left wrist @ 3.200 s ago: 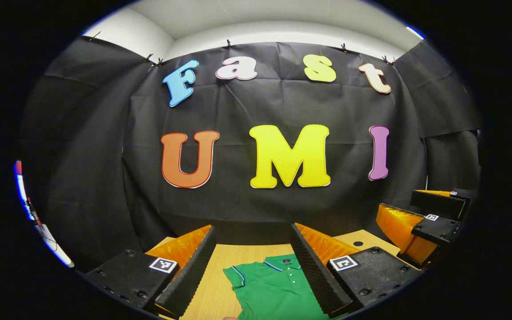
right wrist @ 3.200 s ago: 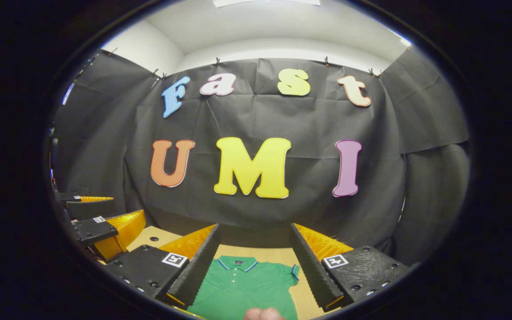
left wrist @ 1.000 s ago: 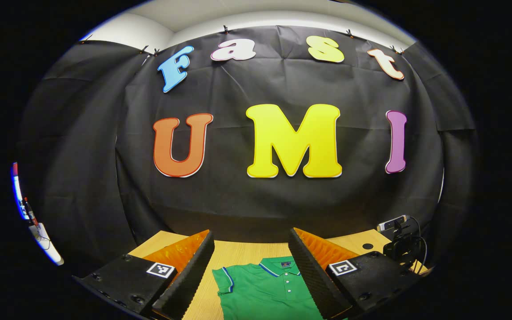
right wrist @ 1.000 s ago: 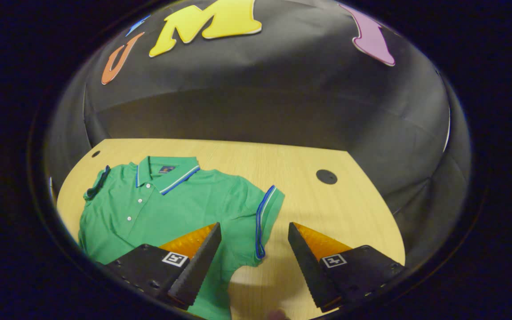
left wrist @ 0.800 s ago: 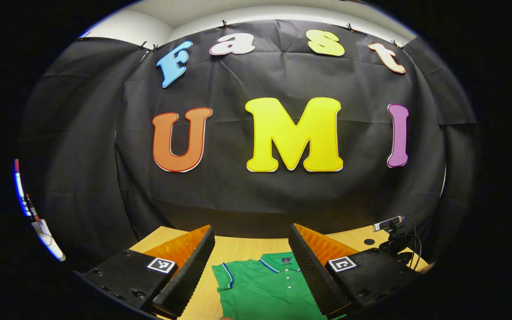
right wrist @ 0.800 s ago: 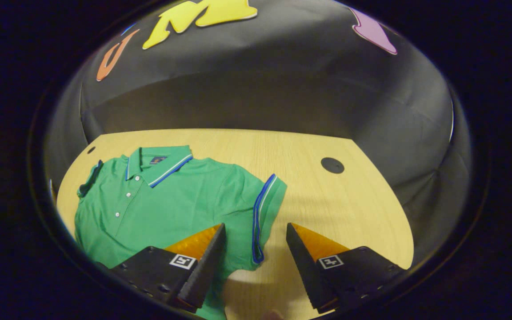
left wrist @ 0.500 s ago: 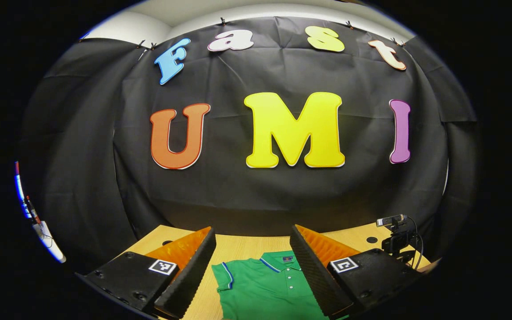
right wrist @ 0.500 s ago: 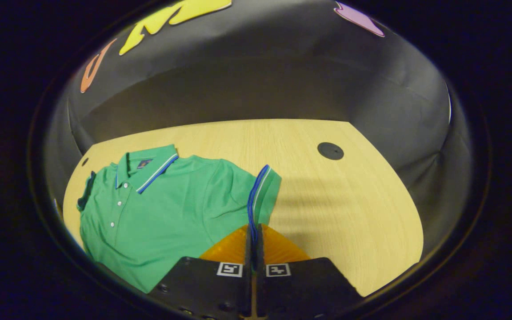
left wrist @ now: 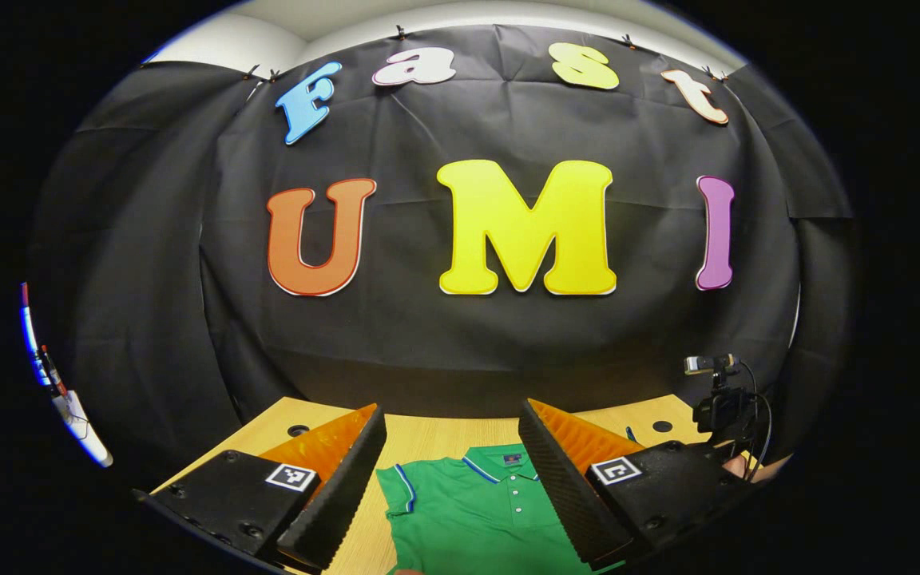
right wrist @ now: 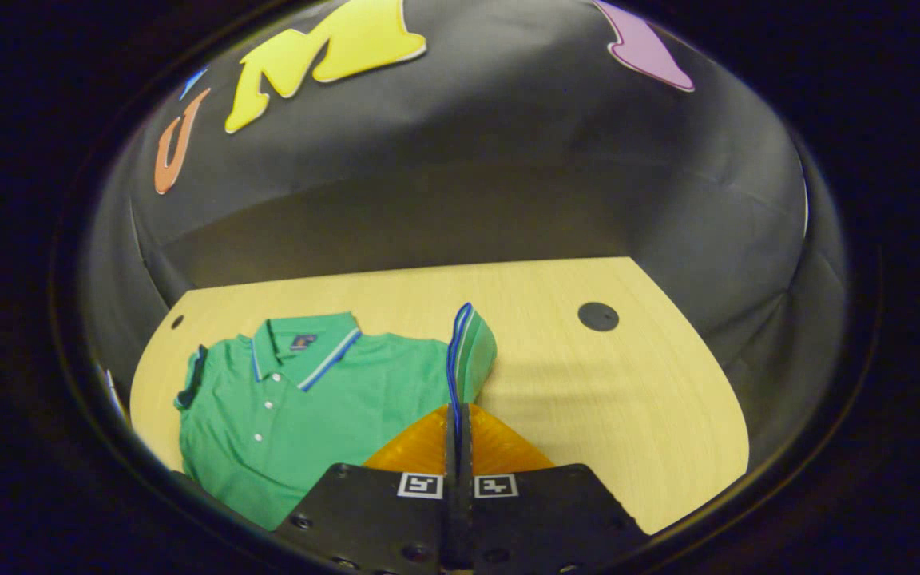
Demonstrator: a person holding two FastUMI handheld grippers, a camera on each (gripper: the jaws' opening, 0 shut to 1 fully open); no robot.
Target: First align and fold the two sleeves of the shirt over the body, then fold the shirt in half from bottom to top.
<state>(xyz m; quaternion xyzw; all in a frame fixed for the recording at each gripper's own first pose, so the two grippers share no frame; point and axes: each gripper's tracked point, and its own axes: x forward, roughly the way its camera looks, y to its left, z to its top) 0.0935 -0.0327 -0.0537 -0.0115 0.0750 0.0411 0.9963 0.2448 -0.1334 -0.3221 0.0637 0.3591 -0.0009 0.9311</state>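
Right tongs [right wrist: 458,415] were pressed together on the blue-trimmed cuff of the sleeve [right wrist: 469,345], holding it raised off the desk [right wrist: 636,399] and standing on edge beside the shirt [right wrist: 308,415]. Left tongs [left wrist: 452,471] stood wide apart, level above the near desk edge, with the green shirt's collar [left wrist: 500,467] and button placket seen between the fingers. The shirt lay flat on the desk, collar toward the far wall. A small dark label inside the collar was too small to read. Square black-and-white markers sat on both tongs. A small camera on a stand [left wrist: 717,391] stood at the desk's right edge.
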